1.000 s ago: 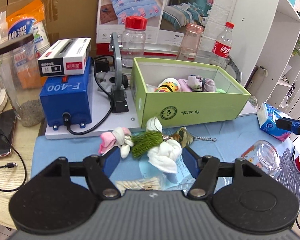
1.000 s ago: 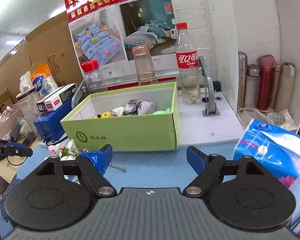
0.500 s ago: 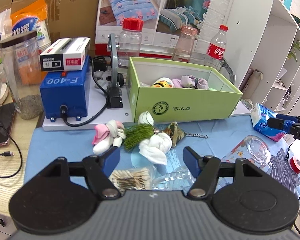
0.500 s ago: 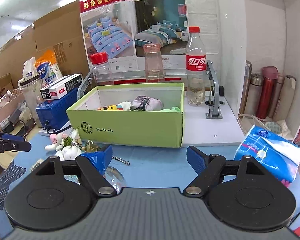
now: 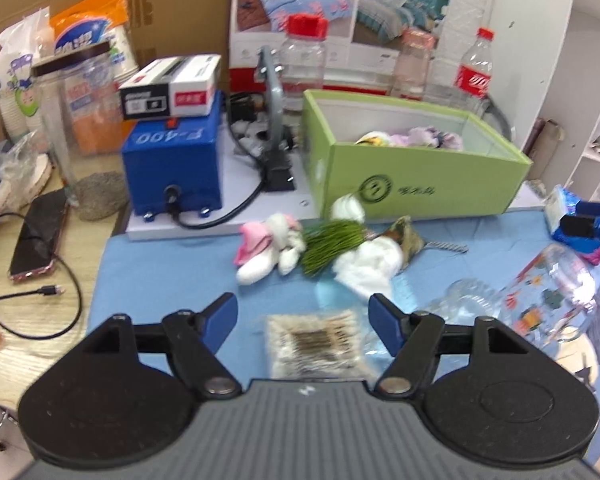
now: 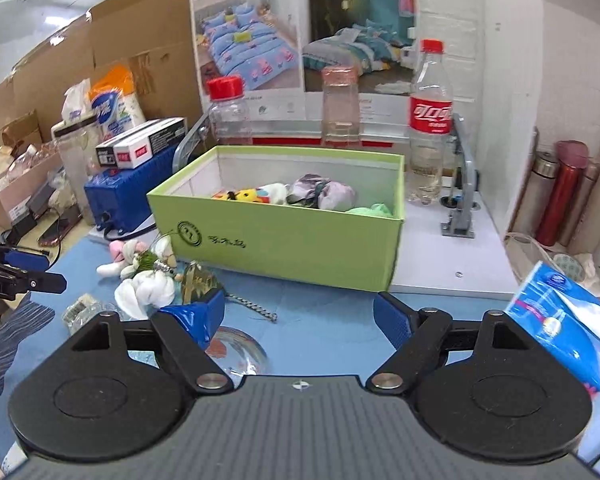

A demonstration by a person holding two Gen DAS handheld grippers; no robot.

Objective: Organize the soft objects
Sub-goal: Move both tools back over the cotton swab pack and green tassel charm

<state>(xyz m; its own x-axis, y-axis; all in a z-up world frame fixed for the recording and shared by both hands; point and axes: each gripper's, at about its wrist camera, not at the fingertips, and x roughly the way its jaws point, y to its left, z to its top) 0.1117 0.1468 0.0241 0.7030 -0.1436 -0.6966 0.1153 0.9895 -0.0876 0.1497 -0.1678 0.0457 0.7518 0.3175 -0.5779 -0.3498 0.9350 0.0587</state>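
Left gripper (image 5: 303,316) backed off soft toys (image 5: 320,246), jaws spread.

green box (image 6: 284,240), blue mat (image 5: 172,280), pink/white toy (image 5: 268,246)

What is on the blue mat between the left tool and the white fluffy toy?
In the left wrist view, a clear packet of cotton swabs lies between the open left tool and the white fluffy toy.
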